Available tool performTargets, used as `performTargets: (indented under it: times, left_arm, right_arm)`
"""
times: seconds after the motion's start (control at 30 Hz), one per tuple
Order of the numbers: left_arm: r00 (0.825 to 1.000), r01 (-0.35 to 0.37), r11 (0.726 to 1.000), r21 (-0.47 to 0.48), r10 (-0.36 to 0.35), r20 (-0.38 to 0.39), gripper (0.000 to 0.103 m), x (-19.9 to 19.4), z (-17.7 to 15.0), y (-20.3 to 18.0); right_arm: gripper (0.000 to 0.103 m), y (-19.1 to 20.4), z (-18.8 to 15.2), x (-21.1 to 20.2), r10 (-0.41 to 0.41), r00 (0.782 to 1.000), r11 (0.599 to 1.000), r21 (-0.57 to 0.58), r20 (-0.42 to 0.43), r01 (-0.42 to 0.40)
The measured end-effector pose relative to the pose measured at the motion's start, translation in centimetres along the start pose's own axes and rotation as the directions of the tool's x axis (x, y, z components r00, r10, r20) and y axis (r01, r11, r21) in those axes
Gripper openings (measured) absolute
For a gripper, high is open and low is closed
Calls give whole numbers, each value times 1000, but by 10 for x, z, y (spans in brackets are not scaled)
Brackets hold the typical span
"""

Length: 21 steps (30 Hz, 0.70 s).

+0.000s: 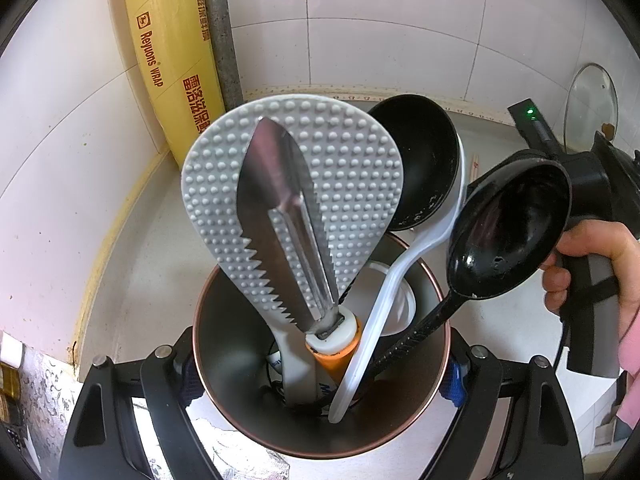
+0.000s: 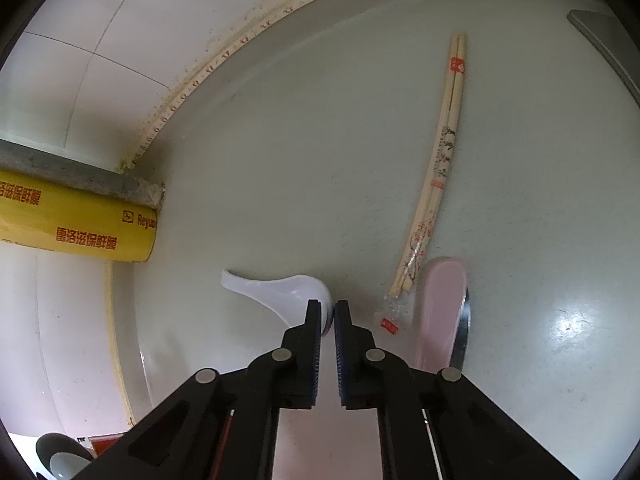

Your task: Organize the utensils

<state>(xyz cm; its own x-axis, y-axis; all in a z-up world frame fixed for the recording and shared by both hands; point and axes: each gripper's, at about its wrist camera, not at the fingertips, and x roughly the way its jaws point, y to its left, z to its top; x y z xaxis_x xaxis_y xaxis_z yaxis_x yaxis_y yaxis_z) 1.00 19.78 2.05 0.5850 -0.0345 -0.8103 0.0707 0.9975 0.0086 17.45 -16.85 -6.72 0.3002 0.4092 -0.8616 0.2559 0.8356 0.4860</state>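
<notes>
My left gripper [image 1: 320, 378] is shut on a metal utensil holder [image 1: 224, 360], its blue pads pressing the rim from both sides. Inside stand a dotted grey rice paddle [image 1: 352, 168], a serrated steel scaler [image 1: 272, 216] with an orange handle, a white-handled ladle [image 1: 380, 312] and a black spoon [image 1: 512, 232]. In the right wrist view my right gripper [image 2: 328, 316] is shut on the bowl edge of a white ceramic spoon [image 2: 280, 292] lying on the counter. Wrapped chopsticks [image 2: 436, 168] and a pink spoon [image 2: 444, 308] lie to its right.
A yellow cling-wrap roll [image 1: 172, 40] leans in the tiled corner beside a grey pipe [image 2: 80, 176]. A glass lid [image 1: 592, 104] rests against the wall at the right. A hand [image 1: 592, 256] holds the right gripper's body. A metal piece [image 2: 464, 328] lies beside the pink spoon.
</notes>
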Motion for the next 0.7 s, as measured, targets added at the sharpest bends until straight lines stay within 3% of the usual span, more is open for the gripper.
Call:
performTargets:
  times: [0.43, 0.7]
  left_arm:
    - [1000, -10, 1000, -9, 10, -1, 89, 1, 1, -3]
    - [1000, -14, 1000, -20, 14, -12, 89, 0, 3, -3]
  right_arm:
    - [6, -6, -22, -43, -43, 996, 994, -98, 83, 51]
    - [7, -9, -29, -66, -22, 992, 989, -140, 124, 40]
